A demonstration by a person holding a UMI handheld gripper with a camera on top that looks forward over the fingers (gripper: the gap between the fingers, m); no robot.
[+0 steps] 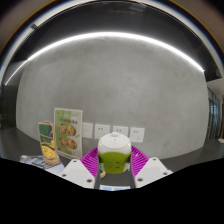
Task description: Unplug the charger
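Observation:
A charger (114,150) with a white rounded top and a green body sits between my two fingers. My gripper (113,158) is shut on it, with the magenta pads (90,160) pressing on its left and right sides. The charger is held out in front of a grey wall, clear of the white wall sockets (120,131) that run in a row behind it. No cable is visible. The charger's lower part is hidden by the gripper body.
A standing printed card (67,130) with food pictures is at the left by the wall, with a smaller card (47,134) and a yellow item (50,156) beside it. A dark counter (180,158) runs below the sockets.

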